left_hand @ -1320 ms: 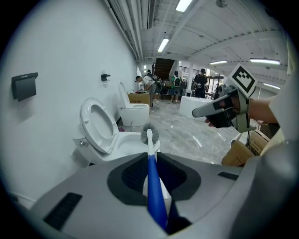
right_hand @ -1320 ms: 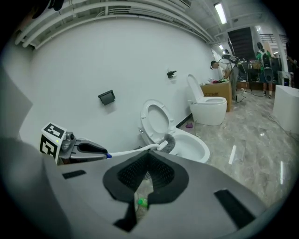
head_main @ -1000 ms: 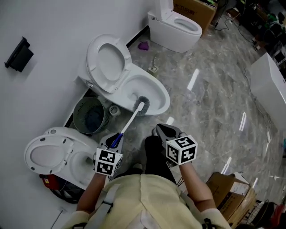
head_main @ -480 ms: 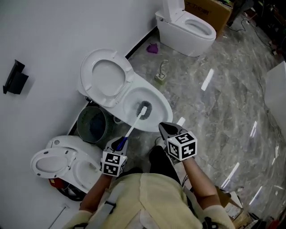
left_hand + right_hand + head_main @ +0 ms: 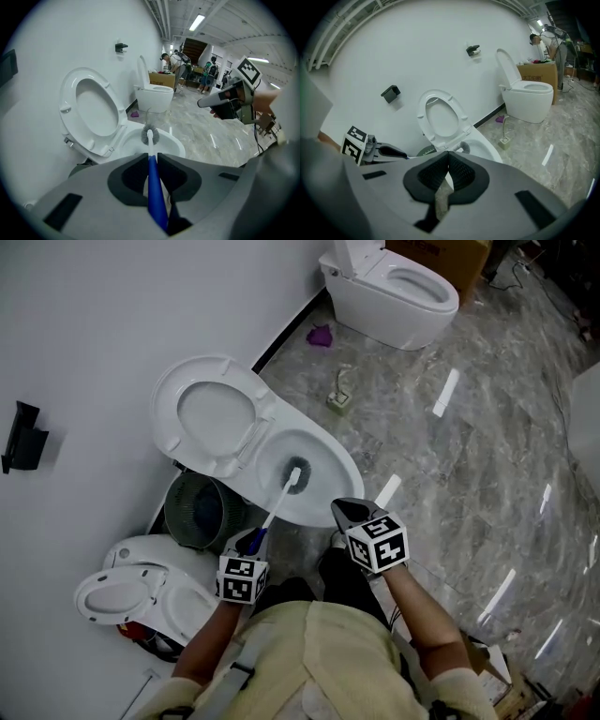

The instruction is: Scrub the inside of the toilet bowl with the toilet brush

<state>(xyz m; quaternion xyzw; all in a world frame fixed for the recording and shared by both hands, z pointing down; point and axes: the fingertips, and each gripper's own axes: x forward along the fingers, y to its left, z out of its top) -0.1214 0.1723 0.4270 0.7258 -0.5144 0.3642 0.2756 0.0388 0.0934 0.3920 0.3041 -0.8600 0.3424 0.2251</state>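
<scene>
A white toilet (image 5: 323, 486) stands by the wall with its seat and lid (image 5: 204, 415) raised. The toilet brush (image 5: 281, 498) has a blue grip and a white shaft; its grey bristle head (image 5: 294, 472) is down inside the bowl (image 5: 164, 147). My left gripper (image 5: 247, 542) is shut on the blue handle (image 5: 153, 187). My right gripper (image 5: 342, 511) hovers at the bowl's near rim, jaws shut with nothing between them. In the right gripper view the bowl (image 5: 485, 146) and brush head (image 5: 461, 147) lie just beyond the jaws.
A dark waste bin (image 5: 198, 510) sits between this toilet and another white toilet (image 5: 141, 582) at lower left. A third toilet (image 5: 394, 282) stands farther along the wall. A purple item (image 5: 321, 336) and a small holder (image 5: 338, 401) lie on the marble floor. People stand far off.
The head view has shifted, so the toilet sits lower and nearer. The brush head stays inside the bowl, moved slightly toward its middle. Both grippers keep their hold.
</scene>
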